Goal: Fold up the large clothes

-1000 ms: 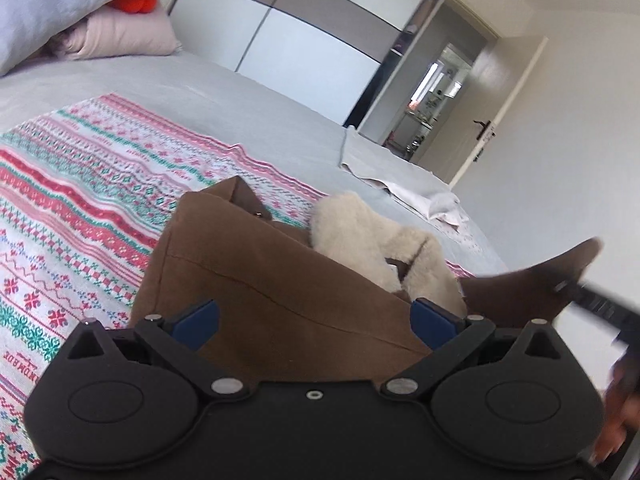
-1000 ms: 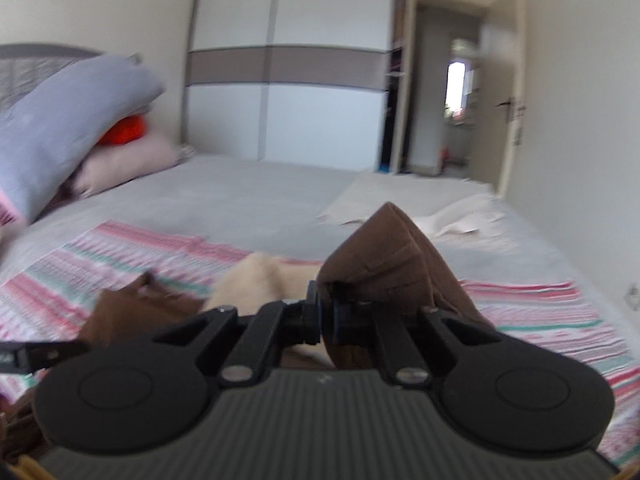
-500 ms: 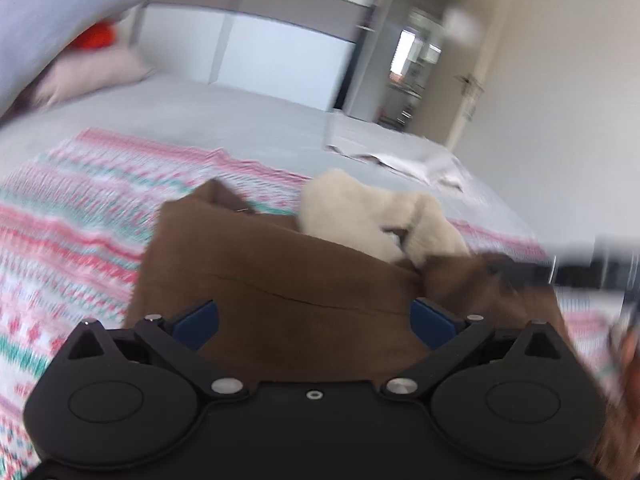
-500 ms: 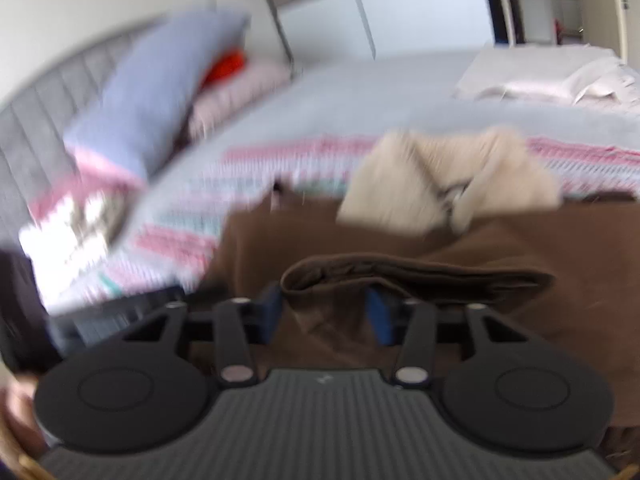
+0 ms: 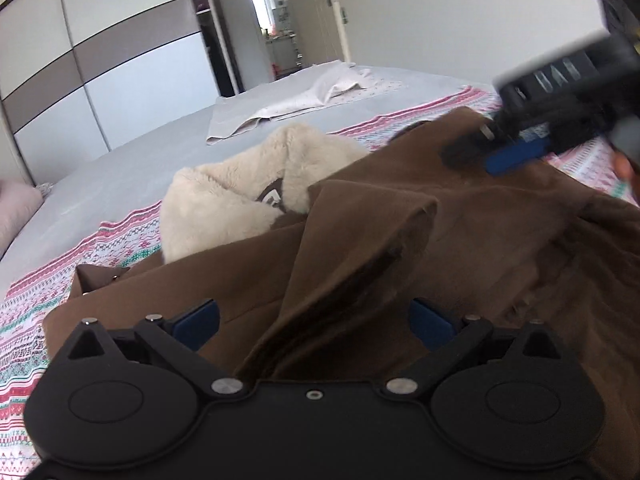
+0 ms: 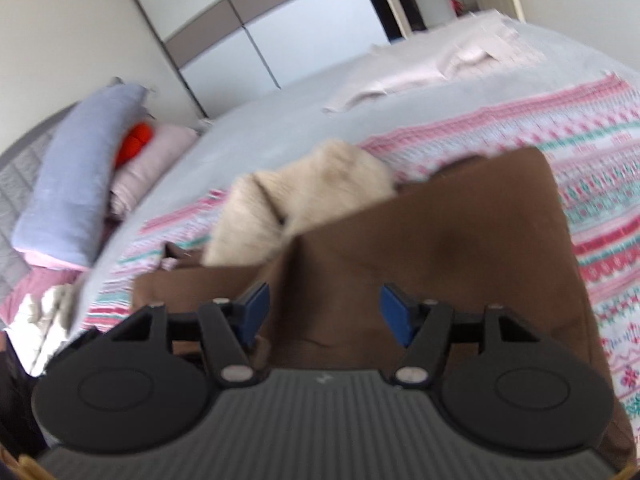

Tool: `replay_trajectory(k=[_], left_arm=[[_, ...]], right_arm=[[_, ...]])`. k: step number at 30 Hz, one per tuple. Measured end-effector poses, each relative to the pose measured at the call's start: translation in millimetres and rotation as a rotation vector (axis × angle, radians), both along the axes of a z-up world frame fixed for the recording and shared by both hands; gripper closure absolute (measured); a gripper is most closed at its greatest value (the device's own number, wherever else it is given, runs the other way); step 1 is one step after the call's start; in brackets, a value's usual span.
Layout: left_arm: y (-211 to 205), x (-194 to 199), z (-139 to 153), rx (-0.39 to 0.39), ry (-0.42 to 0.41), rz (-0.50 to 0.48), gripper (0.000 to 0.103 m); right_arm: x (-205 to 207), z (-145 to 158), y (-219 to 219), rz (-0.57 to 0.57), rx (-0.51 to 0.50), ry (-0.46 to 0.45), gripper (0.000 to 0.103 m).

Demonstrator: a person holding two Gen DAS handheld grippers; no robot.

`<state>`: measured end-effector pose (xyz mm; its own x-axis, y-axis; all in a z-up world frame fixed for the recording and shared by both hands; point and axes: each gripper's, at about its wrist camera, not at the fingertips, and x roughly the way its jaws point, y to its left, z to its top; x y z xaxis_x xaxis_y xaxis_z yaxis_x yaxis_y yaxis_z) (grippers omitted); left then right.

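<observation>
You've got 1 bed [image 5: 140, 152] under everything, with 1 striped pink-and-green blanket [image 6: 592, 184] spread across it, and your 1 brown coat [image 5: 460, 248] lies on that blanket, cream fleece collar [image 5: 224, 208] pointing toward the wardrobe [image 5: 100, 64]. The coat looks partly folded: 1 sleeve or side panel is laid across the body, its cuff edge [image 5: 372, 216] sitting up in a loose ridge. By my read, the fold is begun, not finished, with smoothing and at least 1 more fold left.

Beyond it, 1 pale sheet [image 5: 304, 100] lies crumpled, and 2 pillows, 1 blue [image 6: 80, 184] and 1 pink [image 6: 156, 152], are stacked at the headboard.

Your left hand-held gripper [image 5: 314, 320] stands wide, brown cloth between its blue pads but not pinched. Your right hand-held gripper [image 6: 324, 312] stands parted too, over the coat, gripping nothing.
</observation>
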<state>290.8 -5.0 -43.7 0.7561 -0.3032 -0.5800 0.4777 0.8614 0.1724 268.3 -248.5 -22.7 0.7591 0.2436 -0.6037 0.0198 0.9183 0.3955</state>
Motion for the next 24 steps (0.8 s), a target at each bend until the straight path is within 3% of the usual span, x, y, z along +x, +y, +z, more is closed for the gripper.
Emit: replay_trajectory(k=[3, 5, 7, 10, 13, 17, 18, 20, 21, 22, 24], left_arm=[[13, 20, 10, -0.139, 0.009, 0.122, 0.008], [36, 34, 17, -0.223, -0.024, 0.325, 0.010], [67, 48, 17, -0.300, 0.020, 0.455, 0.010], [113, 57, 9, -0.491, 0.175, 0.413, 0.010], [136, 57, 0, -0.579, 0.256, 0.391, 0.011], [134, 60, -15, -0.676, 0.366, 0.343, 0.039], [129, 60, -17, -0.702, 0.398, 0.314, 0.041], [112, 51, -16, -0.667, 0.400, 0.281, 0.051], [101, 45, -13, -0.613, 0.375, 0.269, 0.062], [94, 44, -12, -0.571, 0.359, 0.261, 0.084], [94, 34, -2, -0.580, 0.294, 0.268, 0.090]], right_arm=[[2, -11, -10, -0.029, 0.013, 0.035, 0.042], [1, -14, -16, -0.042, 0.014, 0.042, 0.042], [-1, -13, -21, -0.056, 0.007, 0.037, 0.042], [-4, -9, -28, -0.057, 0.018, 0.021, 0.042], [-5, -8, -31, -0.047, 0.037, 0.014, 0.041], [-6, -8, -33, -0.048, 0.045, 0.016, 0.041], [-7, -7, -33, -0.048, 0.039, 0.014, 0.041], [-9, -2, -37, -0.046, 0.029, 0.002, 0.041], [-12, 1, -40, -0.047, 0.026, -0.010, 0.041], [-15, 6, -45, -0.052, 0.026, -0.026, 0.040], [-23, 14, -55, -0.062, 0.026, -0.063, 0.039]])
